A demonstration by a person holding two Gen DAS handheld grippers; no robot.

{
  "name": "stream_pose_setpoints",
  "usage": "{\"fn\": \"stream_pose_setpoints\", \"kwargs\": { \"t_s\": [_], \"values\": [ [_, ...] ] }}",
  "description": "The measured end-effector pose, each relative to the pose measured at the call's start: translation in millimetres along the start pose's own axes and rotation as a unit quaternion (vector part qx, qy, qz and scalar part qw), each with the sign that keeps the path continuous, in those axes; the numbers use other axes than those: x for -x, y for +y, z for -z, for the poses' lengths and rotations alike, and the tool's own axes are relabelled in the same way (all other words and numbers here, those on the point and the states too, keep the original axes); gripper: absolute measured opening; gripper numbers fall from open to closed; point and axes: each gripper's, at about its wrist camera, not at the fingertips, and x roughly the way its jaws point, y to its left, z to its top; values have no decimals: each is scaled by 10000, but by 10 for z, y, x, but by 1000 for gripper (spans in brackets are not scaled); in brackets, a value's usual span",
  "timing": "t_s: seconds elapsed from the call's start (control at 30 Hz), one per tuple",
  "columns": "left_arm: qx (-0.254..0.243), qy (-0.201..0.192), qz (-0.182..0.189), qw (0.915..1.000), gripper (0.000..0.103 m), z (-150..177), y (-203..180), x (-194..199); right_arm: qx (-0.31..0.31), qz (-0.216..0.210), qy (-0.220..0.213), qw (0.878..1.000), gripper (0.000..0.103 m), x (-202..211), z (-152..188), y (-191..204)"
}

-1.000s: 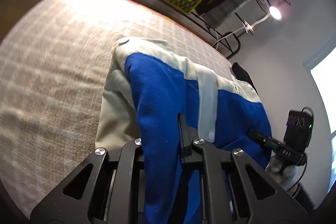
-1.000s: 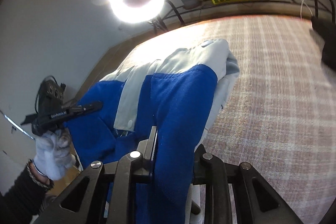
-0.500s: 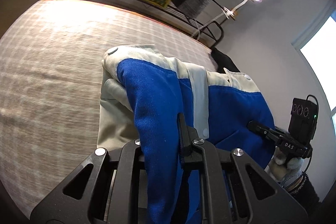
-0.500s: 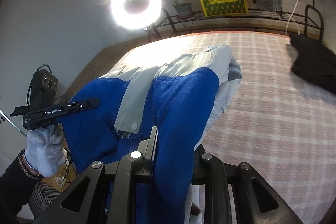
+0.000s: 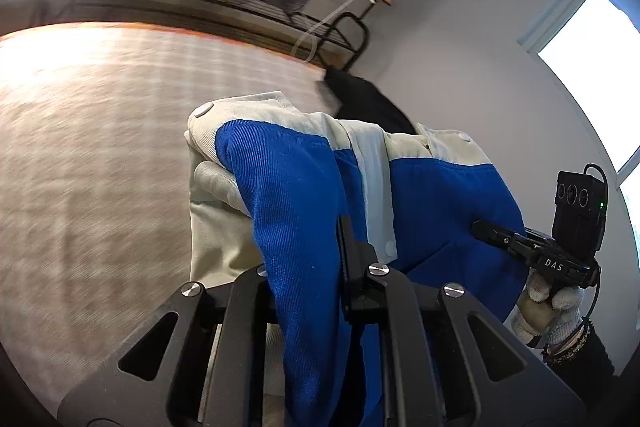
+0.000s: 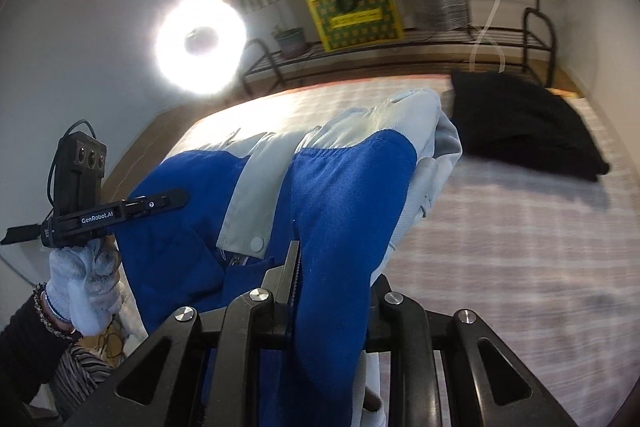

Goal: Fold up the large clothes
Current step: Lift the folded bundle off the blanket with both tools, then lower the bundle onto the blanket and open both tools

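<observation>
Left wrist | left tool (image 5: 320, 251) pinches jacket (image 5: 304, 187) | bed (image 5: 88, 147) left bare

Ribbed matt cloth jacket (image 5: 304, 195), woven checked bedcover (image 5: 92, 131), matt black gripper frames

Ring light (image 6: 200, 35) glare (bedspread motion-blurred)

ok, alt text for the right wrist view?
The right gripper is clamped on a blue and cream jacket held up over a plaid bed. The left gripper holds its other side; a black garment lies beyond.
</observation>
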Motion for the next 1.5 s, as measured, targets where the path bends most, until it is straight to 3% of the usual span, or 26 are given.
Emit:
{"fn": "stream_pose_setpoints", "kwargs": {
  "t_s": [0.5, 0.8, 1.0, 1.17, 1.4, 1.5],
  "values": [
    [-667, -24, 514, 9964, 11, -846, -1160, -1475, -181, 840, -475, 9952, 21, 443, -724, -1497],
    [-863, -308, 585, 9941, 11, -1448, -1526, -2163, -207, 1122, -862, 9897, 20, 503, -1311, -2104],
    [-1002, -589, 509, 9919, 11, -1728, -1618, -2490, -89, 1245, -1080, 9863, 20, 321, -1694, -2430],
    [-931, -661, 362, 9928, 11, -1838, -1458, -2765, -87, 1098, -1337, 9849, 20, 32, -1902, -2702],
    [-769, -365, -82, 9963, 11, -1676, -1053, -3164, -563, 1235, -983, 9859, 21, -635, -1748, -3246],
    [-561, -295, 29, 9980, 20, -1677, -911, -3209, -1023, 1531, -825, 9794, 35, -779, -1679, -3541]
  ]
}}
